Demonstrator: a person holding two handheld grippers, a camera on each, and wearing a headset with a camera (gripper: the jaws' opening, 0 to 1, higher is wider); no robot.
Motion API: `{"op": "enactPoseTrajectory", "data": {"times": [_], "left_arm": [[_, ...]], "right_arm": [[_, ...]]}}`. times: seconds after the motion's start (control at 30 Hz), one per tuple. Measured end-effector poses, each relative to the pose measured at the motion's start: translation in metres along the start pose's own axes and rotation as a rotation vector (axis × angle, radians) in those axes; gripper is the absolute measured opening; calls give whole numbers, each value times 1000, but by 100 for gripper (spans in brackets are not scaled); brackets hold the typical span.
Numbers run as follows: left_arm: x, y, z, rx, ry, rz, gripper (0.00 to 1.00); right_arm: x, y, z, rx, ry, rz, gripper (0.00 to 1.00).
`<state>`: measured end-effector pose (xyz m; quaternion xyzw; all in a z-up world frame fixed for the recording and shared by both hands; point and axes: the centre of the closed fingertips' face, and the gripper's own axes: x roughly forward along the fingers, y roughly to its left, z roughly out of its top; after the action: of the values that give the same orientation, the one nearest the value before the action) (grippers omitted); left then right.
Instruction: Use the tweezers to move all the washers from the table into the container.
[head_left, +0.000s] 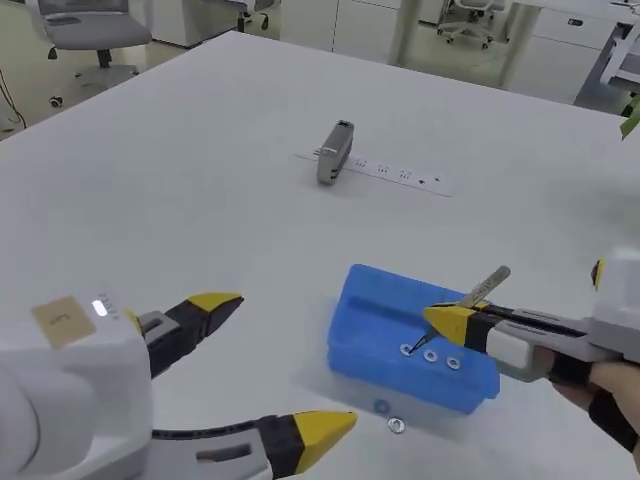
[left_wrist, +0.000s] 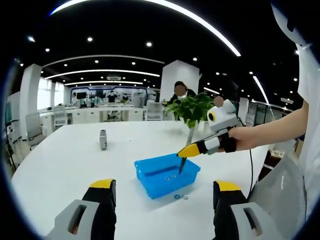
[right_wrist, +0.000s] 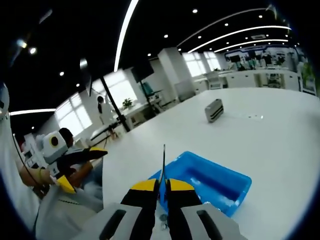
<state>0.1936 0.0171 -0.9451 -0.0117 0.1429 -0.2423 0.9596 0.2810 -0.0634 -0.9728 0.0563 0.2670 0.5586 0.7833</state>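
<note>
Hovering nearest, left gripper (head_left: 280, 362): jaws wide apart, empty.
Loose washers (head_left: 397, 425): apparently two on the table (head_left: 180, 200), just before the container's near wall, beside the left gripper's lower jaw.
Container (head_left: 365, 295): blue; washers inside (head_left: 431, 356).
Right gripper (head_left: 447, 318): clamped on tweezers (head_left: 487, 283), which slant down-left into the container.
Coming move: likely tweezers back toward the person, over the near wall.
</note>
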Motion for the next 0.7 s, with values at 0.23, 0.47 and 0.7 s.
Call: {"op": "enactPoseTrajectory", "data": {"times": [0.23, 0.47, 0.7], "left_arm": [[0, -2, 0, 3, 0, -5, 80], [0, -1, 0, 2, 1, -5, 80], [0, -2, 0, 3, 4, -3, 80]], "right_arm": [[0, 12, -18, 8, 27, 19, 3], [6, 14, -37, -10, 84, 21, 3], [11, 10, -52, -40, 138, 17, 3]]}}
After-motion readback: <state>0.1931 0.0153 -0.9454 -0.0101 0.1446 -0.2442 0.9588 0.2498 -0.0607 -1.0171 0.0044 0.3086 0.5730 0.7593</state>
